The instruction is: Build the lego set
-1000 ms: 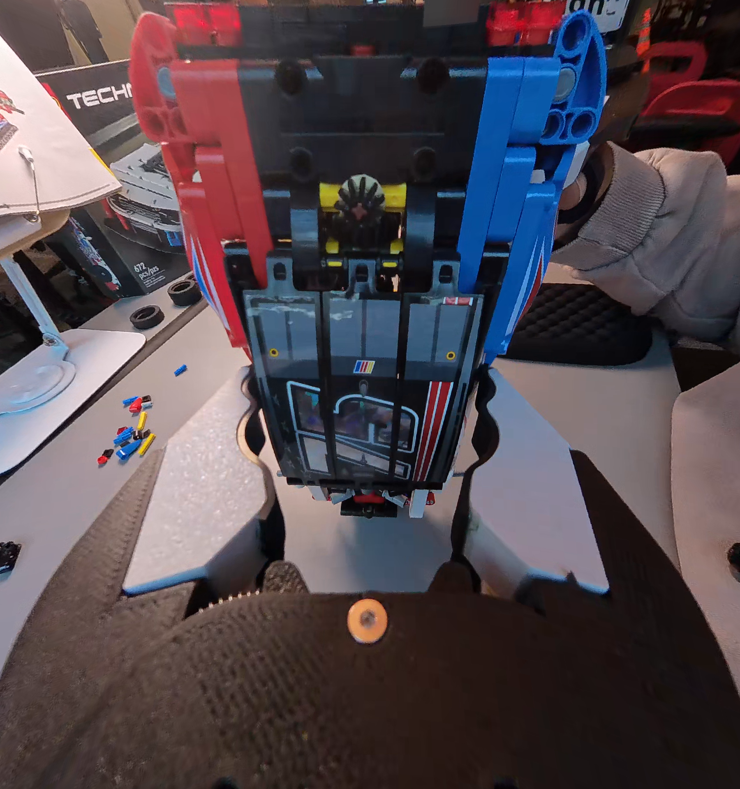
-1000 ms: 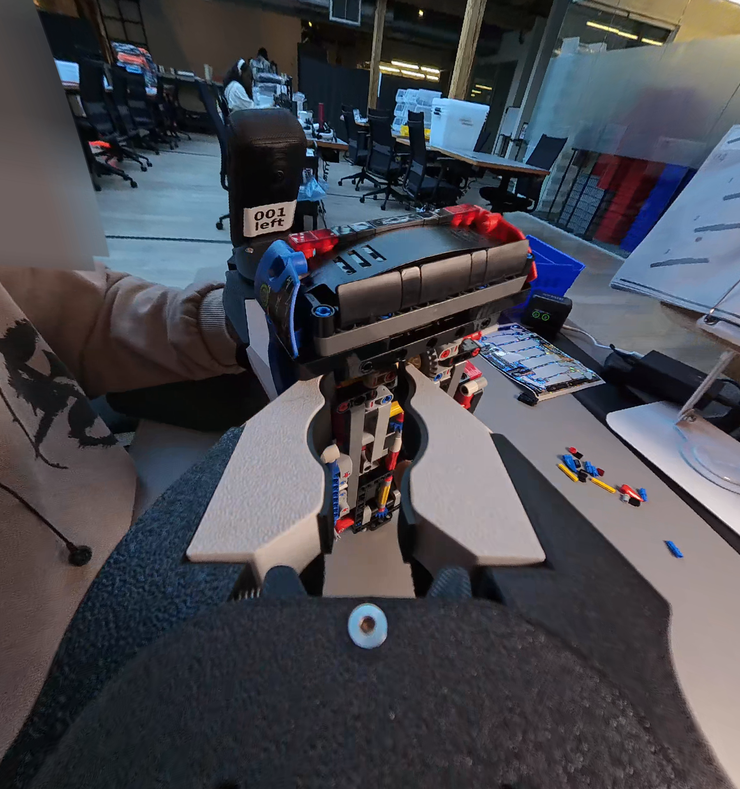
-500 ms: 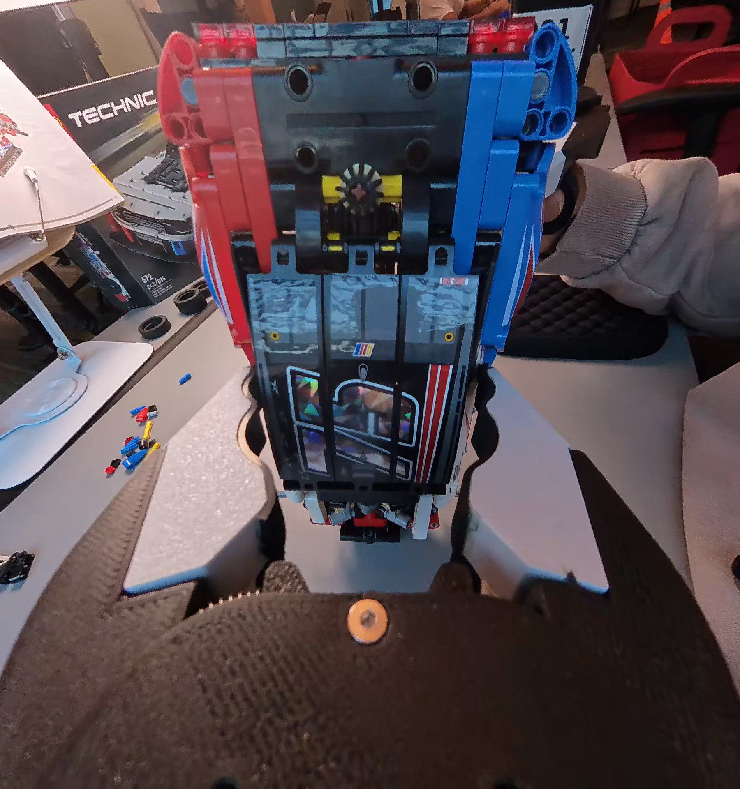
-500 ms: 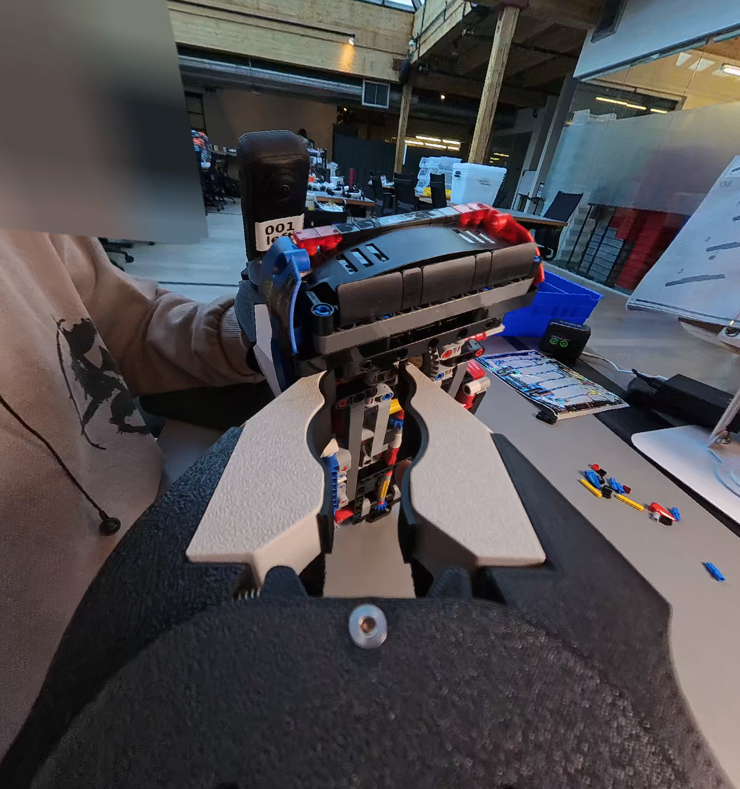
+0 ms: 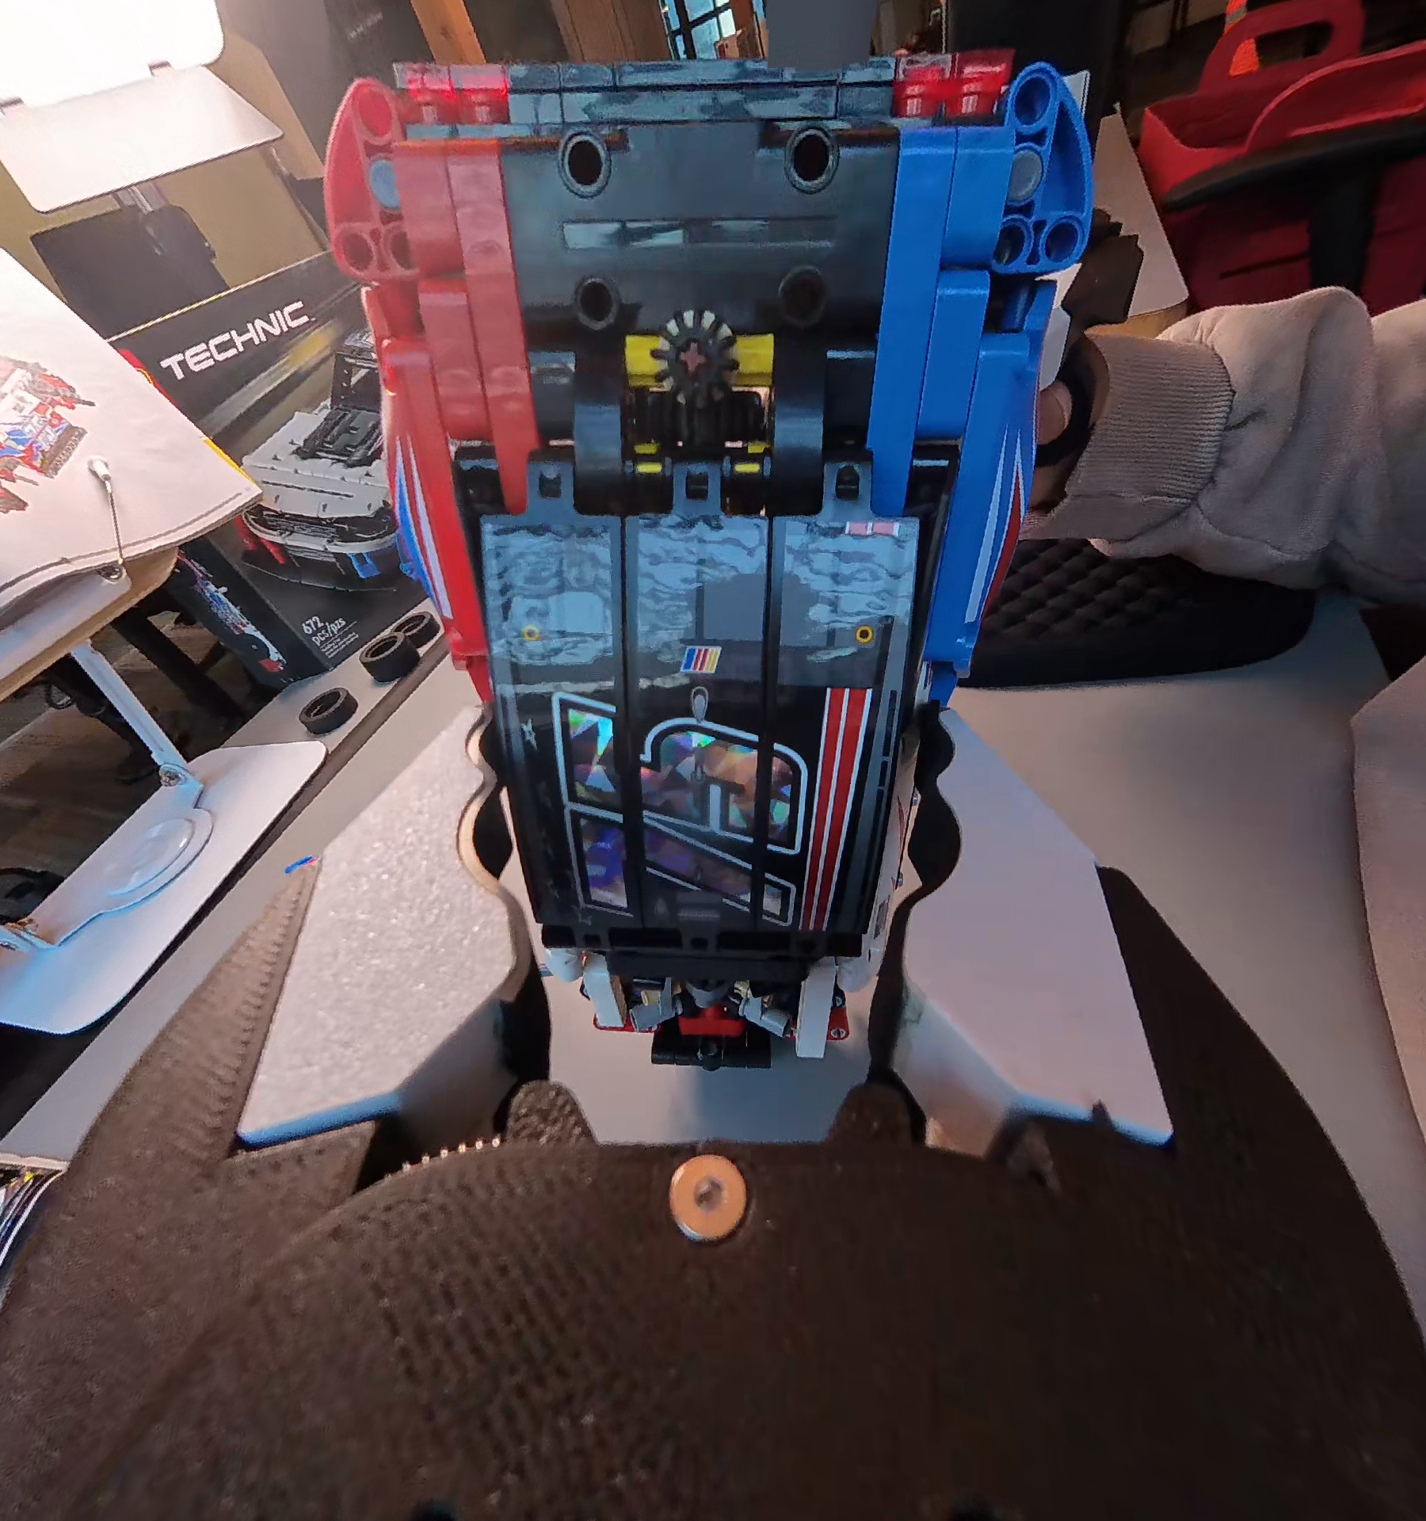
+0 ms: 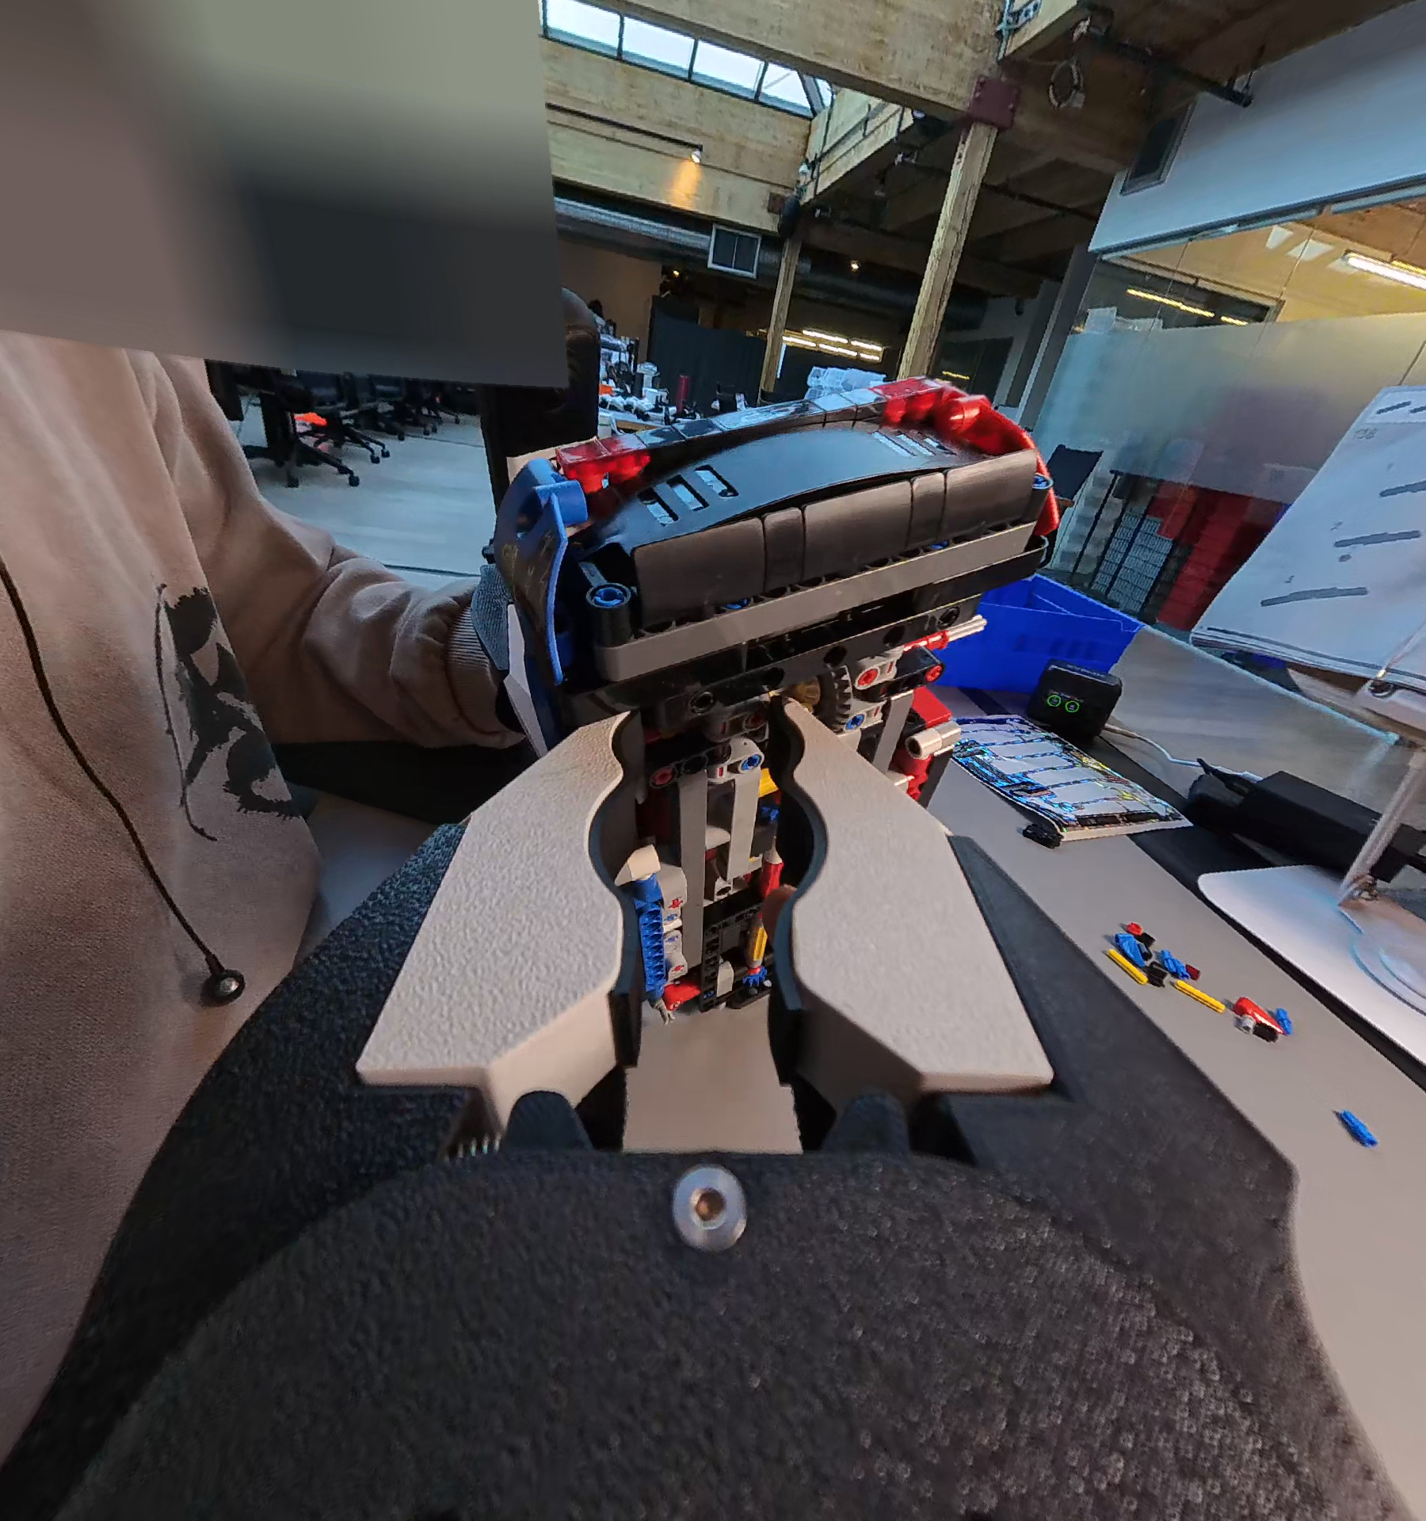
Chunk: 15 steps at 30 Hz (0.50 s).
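Note:
The lego car is held off the grey table by both grippers. In the left wrist view its black roof with shiny stickers faces me, red side panels at left and blue at right. My left gripper is shut on the car's sides near its lower end, the fingers pressing each flank. In the right wrist view the car shows its black end panel and grey underside. My right gripper is shut on the narrow chassis underneath, one finger on each side.
An instruction booklet stands on a white stand at left, with the set's box and black tyres behind. Loose small pieces, a sticker sheet and a blue bin lie to the right. A person's sleeve is close by.
Both grippers have raised and tilted the car upward together. The table and loose pieces have dropped lower in both views. Both grips are unchanged.

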### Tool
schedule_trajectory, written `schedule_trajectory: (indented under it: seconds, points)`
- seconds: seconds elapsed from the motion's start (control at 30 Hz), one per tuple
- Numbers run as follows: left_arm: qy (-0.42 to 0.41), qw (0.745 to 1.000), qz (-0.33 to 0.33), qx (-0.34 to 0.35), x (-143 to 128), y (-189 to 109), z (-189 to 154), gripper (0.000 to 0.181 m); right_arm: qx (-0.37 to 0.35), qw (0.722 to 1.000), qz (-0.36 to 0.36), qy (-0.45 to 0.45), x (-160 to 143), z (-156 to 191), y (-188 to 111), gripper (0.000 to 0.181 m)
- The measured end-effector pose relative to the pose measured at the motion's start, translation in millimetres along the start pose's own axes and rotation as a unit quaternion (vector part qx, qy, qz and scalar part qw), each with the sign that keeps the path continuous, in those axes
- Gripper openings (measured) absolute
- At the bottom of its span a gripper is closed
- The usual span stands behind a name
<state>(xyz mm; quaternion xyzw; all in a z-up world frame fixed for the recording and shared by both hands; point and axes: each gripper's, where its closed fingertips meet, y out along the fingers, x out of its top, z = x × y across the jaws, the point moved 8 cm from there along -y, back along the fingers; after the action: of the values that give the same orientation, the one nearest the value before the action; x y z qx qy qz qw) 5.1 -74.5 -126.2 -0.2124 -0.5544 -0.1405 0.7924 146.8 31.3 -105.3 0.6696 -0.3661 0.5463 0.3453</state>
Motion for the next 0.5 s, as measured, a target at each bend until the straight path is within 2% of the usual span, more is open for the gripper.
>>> schedule_trajectory:
  seconds: [0.5]
  points:
    - [0.013,1.000,-0.003,0.013,0.7,5.9,-4.6,0.097,0.005,1.000,-0.017,0.003,-7.3,-4.2,-8.6,0.027]
